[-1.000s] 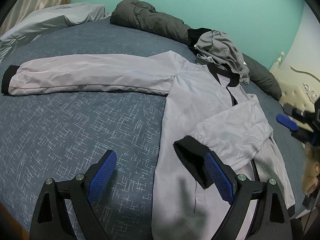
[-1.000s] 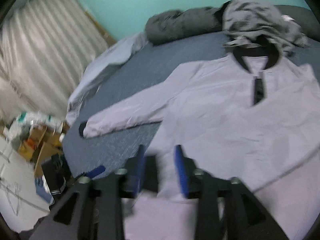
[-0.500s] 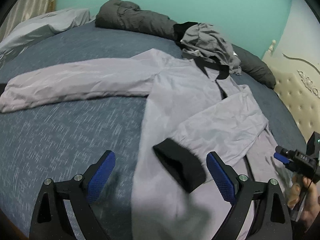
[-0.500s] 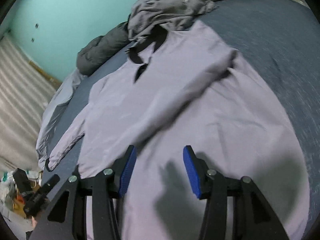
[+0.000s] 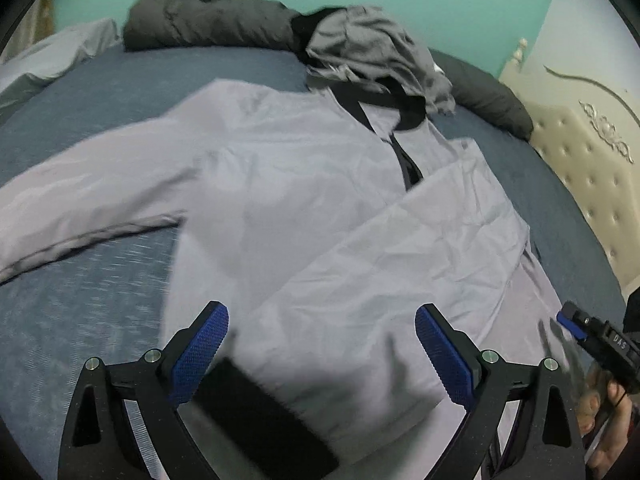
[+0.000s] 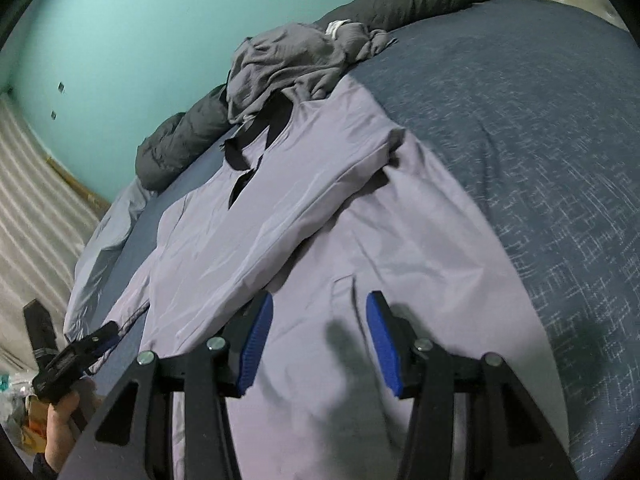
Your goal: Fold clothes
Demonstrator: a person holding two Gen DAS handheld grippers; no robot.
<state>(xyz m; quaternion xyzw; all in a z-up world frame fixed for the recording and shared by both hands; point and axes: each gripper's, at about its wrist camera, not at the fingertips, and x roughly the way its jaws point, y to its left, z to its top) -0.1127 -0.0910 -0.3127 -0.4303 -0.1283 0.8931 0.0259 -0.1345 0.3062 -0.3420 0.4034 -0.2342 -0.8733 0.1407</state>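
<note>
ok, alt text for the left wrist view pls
A pale grey jacket lies flat on a blue bed, one sleeve folded across its front, the other stretched out left. The open left gripper hangs over the folded sleeve's black cuff; crumpled grey clothes sit beyond the collar.

Your bed [image 5: 120, 92] carries the pale jacket [image 5: 320, 208] spread flat at centre — a crumpled grey garment [image 5: 372, 52] at twelve o'clock, a dark duvet [image 5: 208, 16] at eleven.

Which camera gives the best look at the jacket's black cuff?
The left wrist view: the black cuff lies close, low in the picture, though blurred. The right wrist view shows none of it; the folded sleeve ends behind the fingers.
</note>
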